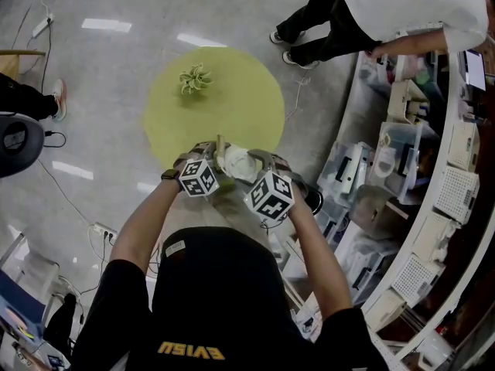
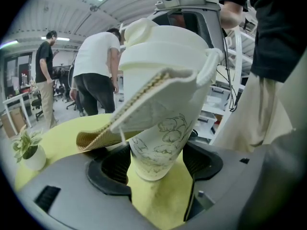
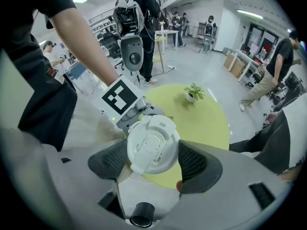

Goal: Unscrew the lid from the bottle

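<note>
The left tool is clamped on the bottle, the right tool on the lid; the bottle should be held steady and the lid twisted squarely.

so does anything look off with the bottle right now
Yes: the corrugated sleeve hangs loose, flapping out to the left of the bottle rather than wrapping it. Nothing looks spilled. The left gripper clamps the bottle's base and the right gripper grips the lid.
</note>
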